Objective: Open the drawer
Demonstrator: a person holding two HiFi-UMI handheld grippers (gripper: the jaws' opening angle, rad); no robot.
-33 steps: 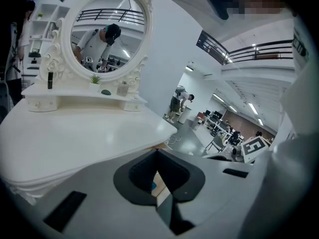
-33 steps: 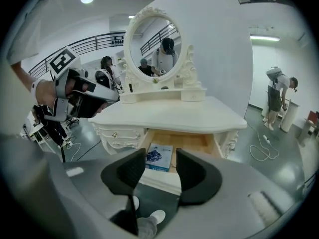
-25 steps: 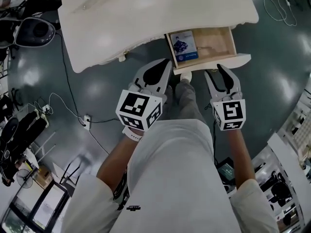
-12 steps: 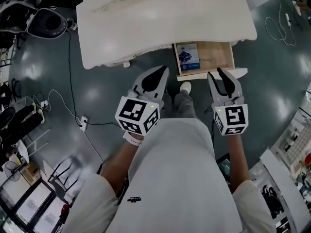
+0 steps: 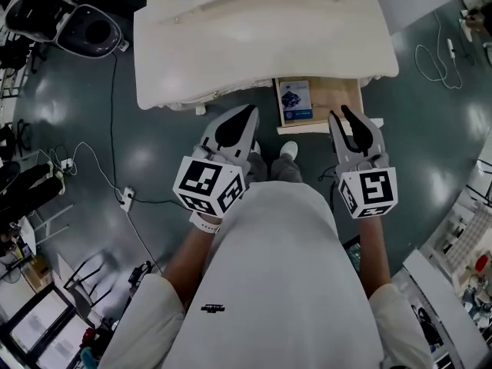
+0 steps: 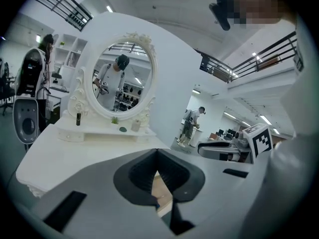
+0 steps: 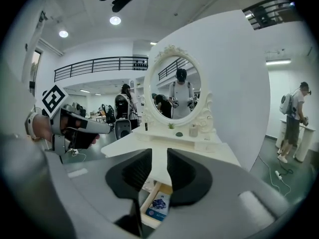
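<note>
Your left arm and right arm reach forward, holding the grippers side by side, apart, and tilted a little downward. The left gripper has its jaws together at the tips, with nothing in them. The right gripper has just been closing its jaws. A narrow, empty gap shows between them.

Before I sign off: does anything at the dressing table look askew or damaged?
Nothing stands out. The drawer is pulled out straight from the dressing table, with a blue booklet lying flat inside.
</note>
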